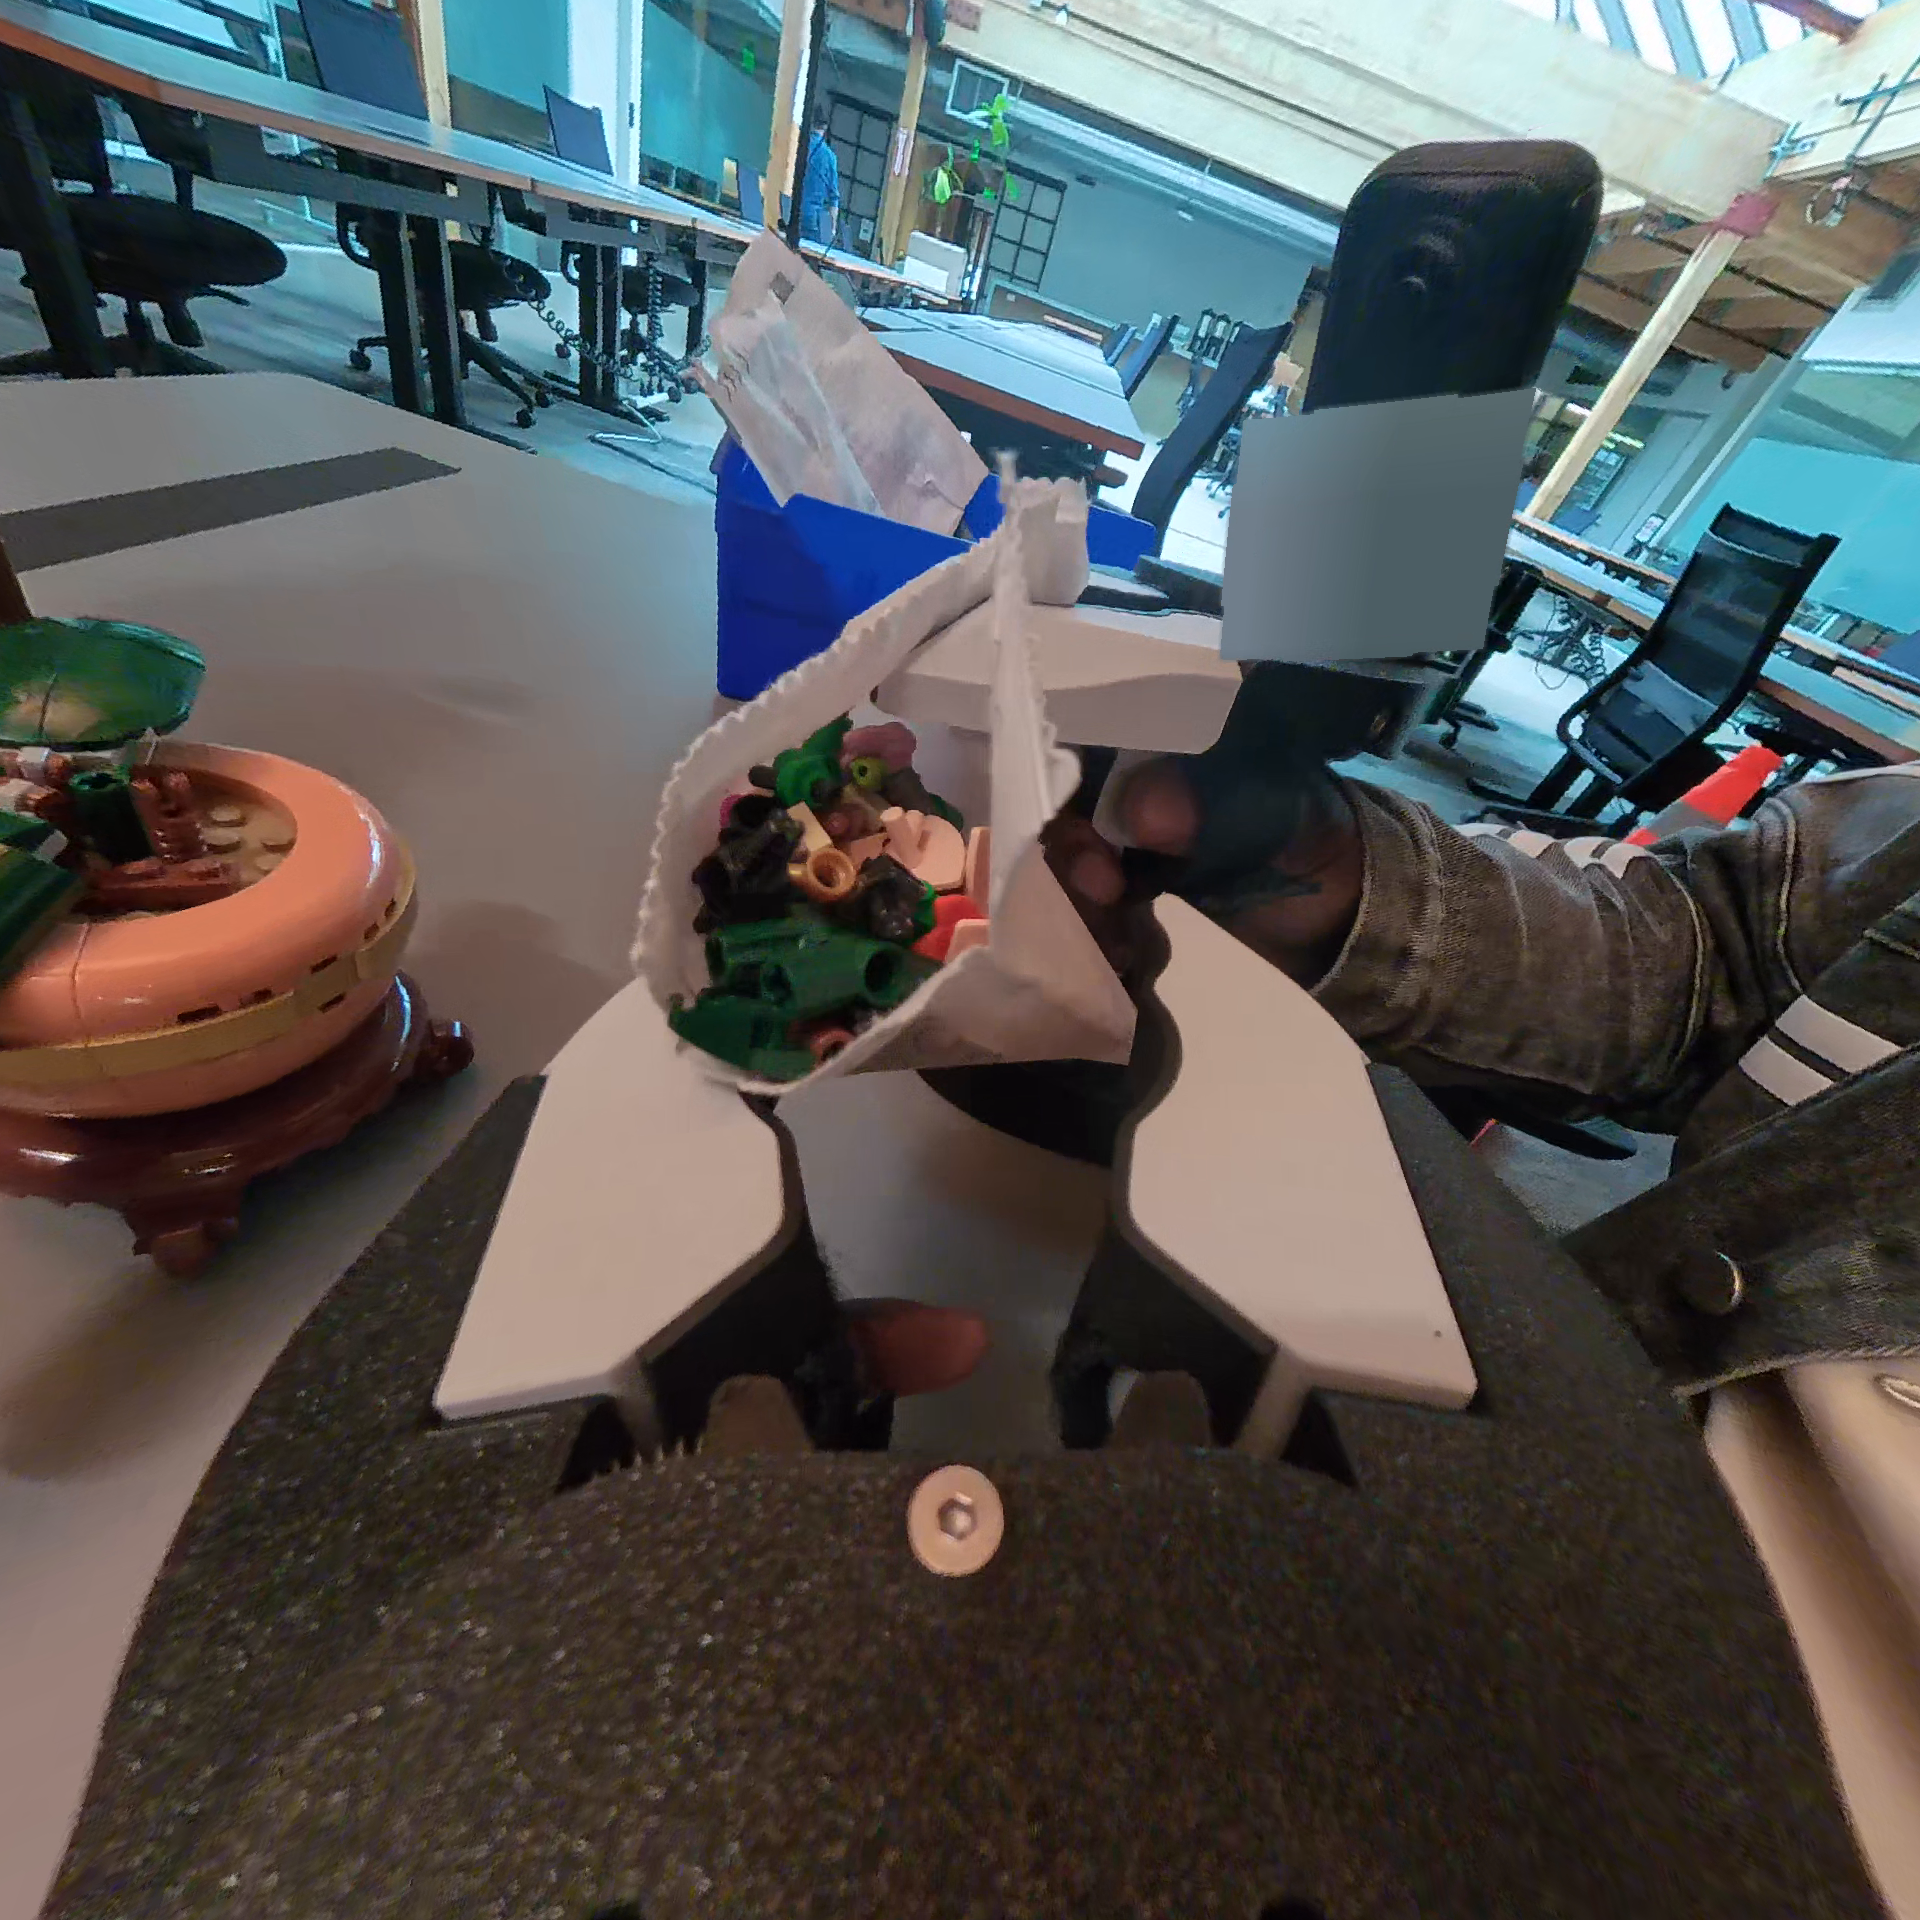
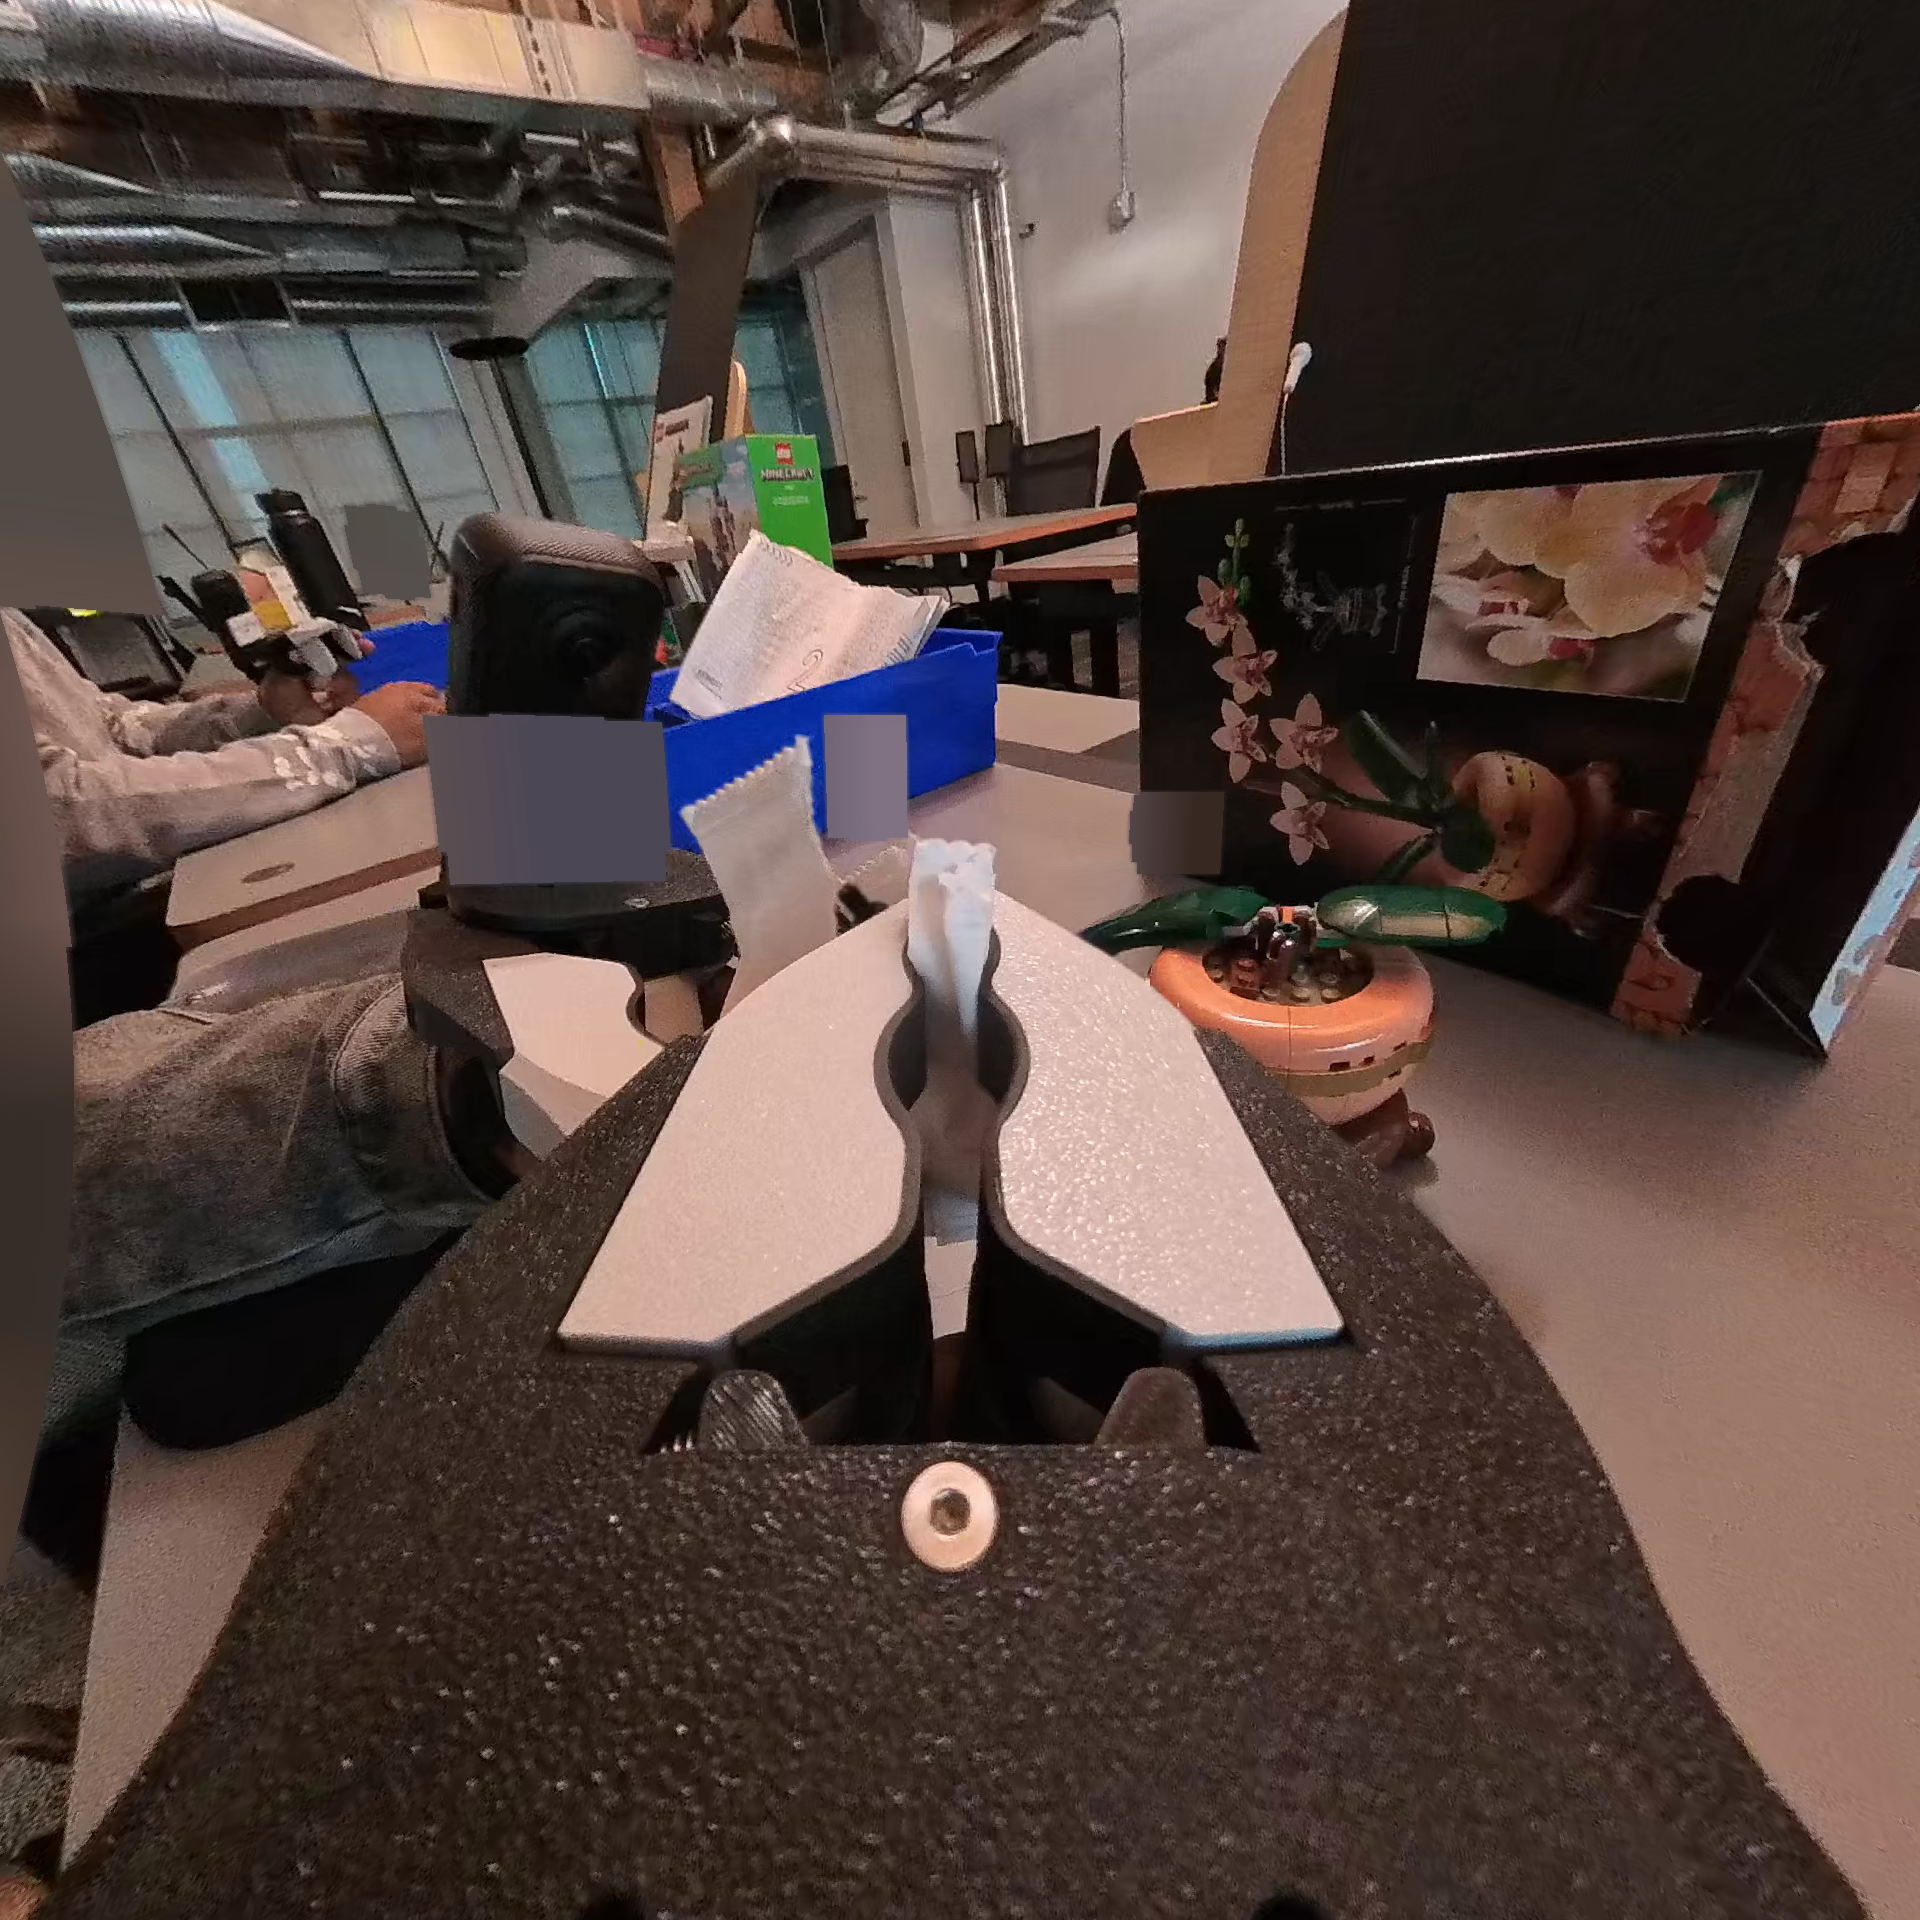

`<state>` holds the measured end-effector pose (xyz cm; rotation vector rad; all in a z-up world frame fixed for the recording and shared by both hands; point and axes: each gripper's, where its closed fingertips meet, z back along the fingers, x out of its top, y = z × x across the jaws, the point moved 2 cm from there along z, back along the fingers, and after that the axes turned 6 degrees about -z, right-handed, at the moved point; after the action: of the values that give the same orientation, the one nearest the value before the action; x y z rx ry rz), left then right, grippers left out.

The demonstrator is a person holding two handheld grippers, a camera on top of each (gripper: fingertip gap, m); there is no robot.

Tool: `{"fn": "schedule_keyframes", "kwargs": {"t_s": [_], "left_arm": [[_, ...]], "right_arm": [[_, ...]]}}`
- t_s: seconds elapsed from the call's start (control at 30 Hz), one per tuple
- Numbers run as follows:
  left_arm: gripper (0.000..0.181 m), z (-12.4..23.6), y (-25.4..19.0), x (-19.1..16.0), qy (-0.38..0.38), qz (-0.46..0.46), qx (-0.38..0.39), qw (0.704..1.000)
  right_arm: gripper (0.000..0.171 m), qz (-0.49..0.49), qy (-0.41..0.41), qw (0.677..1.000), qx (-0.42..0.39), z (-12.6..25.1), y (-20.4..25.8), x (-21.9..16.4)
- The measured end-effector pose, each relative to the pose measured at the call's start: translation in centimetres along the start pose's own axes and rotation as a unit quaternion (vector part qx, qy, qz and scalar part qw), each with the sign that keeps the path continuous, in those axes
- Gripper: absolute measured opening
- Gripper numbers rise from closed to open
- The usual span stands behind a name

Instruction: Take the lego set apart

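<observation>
The lego set, a pink pot on a brown stand with green leaves (image 1: 197, 935), stands on the table left of my left gripper; it also shows in the right wrist view (image 2: 1299, 997). A white paper bag (image 1: 717, 810) gapes open, full of loose green, black and pink lego pieces (image 1: 821, 914). My right gripper (image 2: 954, 935) is shut on the bag's serrated top edge (image 2: 951, 904) and holds it up. My left gripper (image 1: 920, 977) is open, its fingers on either side of the bag's lower end.
A blue bin (image 1: 790, 592) with paper bags stands behind the held bag. The lego set's box (image 2: 1507, 727) stands upright at the right. A person's sleeved arm (image 1: 1558, 935) holds the right gripper. Another person's arms (image 2: 208, 738) rest at the far left. The grippers' ends are close to 5 cm from one another.
</observation>
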<state>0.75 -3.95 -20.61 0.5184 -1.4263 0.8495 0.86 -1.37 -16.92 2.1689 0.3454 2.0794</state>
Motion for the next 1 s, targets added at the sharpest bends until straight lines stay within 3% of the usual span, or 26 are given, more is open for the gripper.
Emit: {"fn": "schedule_keyframes", "kwargs": {"t_s": [0.5,1.0], "left_arm": [[0.070,-0.5,-0.9,1.5,0.005,-0.047,0.007,0.999],[0.069,-2.0,-1.7,0.4,0.029,-0.066,-0.013,0.997]], "right_arm": [[0.003,0.013,-0.052,0.999,-0.007,1.8,-0.4,2.2],[0.002,0.063,-0.069,0.993,-0.071,6.6,-3.9,6.7]]}}
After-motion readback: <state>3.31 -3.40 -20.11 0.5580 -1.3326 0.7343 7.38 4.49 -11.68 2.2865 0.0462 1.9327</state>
